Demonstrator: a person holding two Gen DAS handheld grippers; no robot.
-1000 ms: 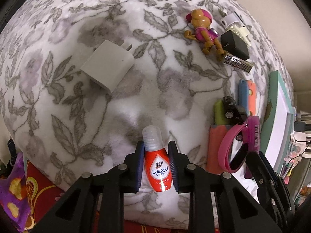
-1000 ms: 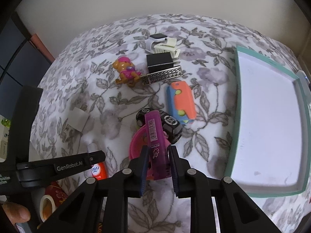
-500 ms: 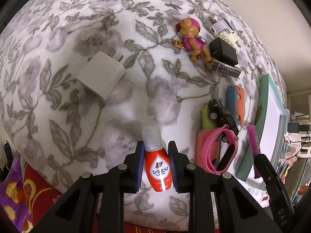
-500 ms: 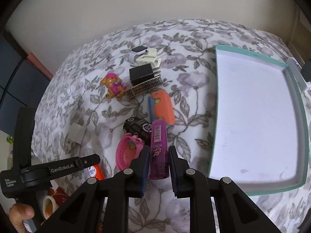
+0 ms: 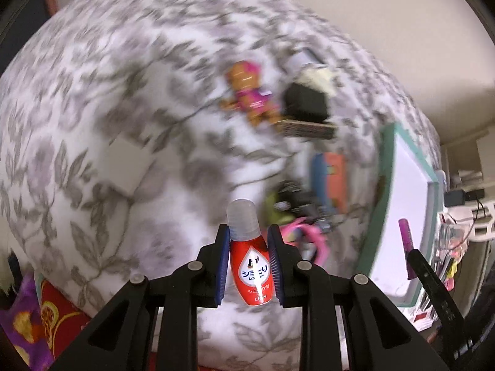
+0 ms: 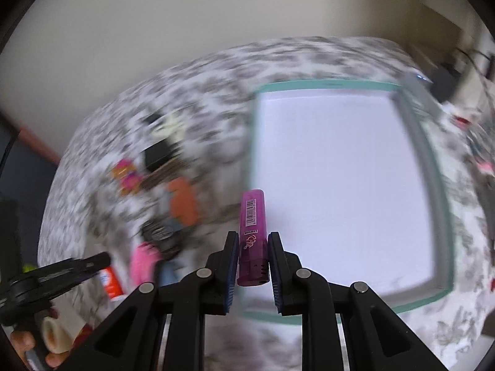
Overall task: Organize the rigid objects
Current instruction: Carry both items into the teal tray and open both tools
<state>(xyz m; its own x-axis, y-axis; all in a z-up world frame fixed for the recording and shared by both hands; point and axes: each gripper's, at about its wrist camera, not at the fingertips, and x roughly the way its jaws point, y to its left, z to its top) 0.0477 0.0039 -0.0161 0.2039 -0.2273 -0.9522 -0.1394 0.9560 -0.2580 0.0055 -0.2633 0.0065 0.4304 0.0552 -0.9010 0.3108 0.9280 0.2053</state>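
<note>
My left gripper (image 5: 248, 241) is shut on a small red bottle (image 5: 251, 262) with a clear cap, held above the floral blanket. My right gripper (image 6: 253, 245) is shut on a purple lighter (image 6: 252, 232), held over the near left edge of the white tray with a teal rim (image 6: 437, 185). The tray (image 5: 376, 225) and the lighter (image 5: 406, 247) also show at the right of the left wrist view. The red bottle (image 6: 109, 283) shows at the lower left of the right wrist view.
On the blanket lie a toy figure (image 5: 247, 92), a black adapter (image 5: 306, 102), a patterned bar (image 5: 304, 128), an orange-blue case (image 5: 329, 176), a toy car (image 5: 292, 201), a pink band (image 5: 309, 235) and a white charger (image 5: 125, 162). Both views are blurred.
Both grippers have swung right with their loads. The lighter has moved from above the pink band to over the tray's left edge. The bottle stays gripped.
</note>
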